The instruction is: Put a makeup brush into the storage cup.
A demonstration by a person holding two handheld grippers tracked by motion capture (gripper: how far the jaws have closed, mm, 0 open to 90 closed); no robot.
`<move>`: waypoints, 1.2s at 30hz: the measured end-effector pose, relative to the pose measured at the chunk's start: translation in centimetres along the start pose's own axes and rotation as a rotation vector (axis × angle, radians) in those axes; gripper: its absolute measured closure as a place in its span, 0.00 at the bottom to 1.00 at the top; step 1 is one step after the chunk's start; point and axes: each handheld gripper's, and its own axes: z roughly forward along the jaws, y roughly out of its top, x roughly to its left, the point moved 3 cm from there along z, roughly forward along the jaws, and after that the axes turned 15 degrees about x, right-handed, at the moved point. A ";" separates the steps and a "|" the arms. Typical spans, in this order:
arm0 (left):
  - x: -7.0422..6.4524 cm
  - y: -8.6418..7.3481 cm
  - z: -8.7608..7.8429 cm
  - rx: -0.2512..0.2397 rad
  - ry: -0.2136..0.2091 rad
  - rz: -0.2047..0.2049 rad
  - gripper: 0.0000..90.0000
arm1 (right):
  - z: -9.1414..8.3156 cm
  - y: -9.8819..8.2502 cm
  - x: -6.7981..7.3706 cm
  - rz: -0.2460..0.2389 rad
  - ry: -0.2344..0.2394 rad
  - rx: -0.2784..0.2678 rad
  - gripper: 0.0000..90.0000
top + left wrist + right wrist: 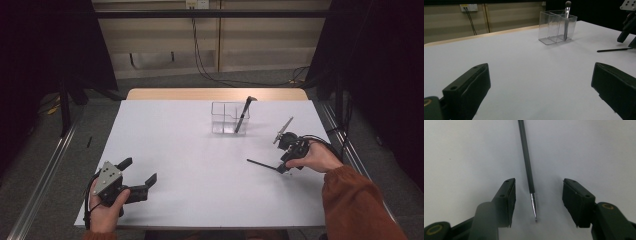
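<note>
Slim dark brush handle [527, 157] – tapered metal tip, matte white table [200, 165]

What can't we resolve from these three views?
- Thin brush: its far end runs off the top edge of the right gripper view; too small in the high view to tell its tip.
- Brush standing in the clear organizer: in the high view its head is too small to read.
- Left gripper: jaw bases cut by the bottom edge of its own view.
</note>
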 end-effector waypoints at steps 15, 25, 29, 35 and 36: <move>0.0 0.0 0.0 0.001 -0.003 0.003 0.03 | 1.0 0.8 0.5 -0.029 -0.060 0.088 0.74; 0.0 -0.1 0.0 0.005 -0.001 0.003 0.03 | 1.0 1.1 0.6 -0.020 -0.057 0.123 0.86; 0.0 -0.1 0.0 0.007 0.000 0.002 0.03 | 1.0 1.2 0.7 -0.018 -0.035 0.127 0.95; 0.0 -0.1 0.0 0.008 0.000 0.003 0.03 | 1.1 1.0 0.6 -0.006 -0.017 0.111 0.96; 0.0 -0.1 0.0 0.007 -0.001 0.002 0.03 | 1.1 0.9 0.6 -0.002 -0.020 0.106 0.96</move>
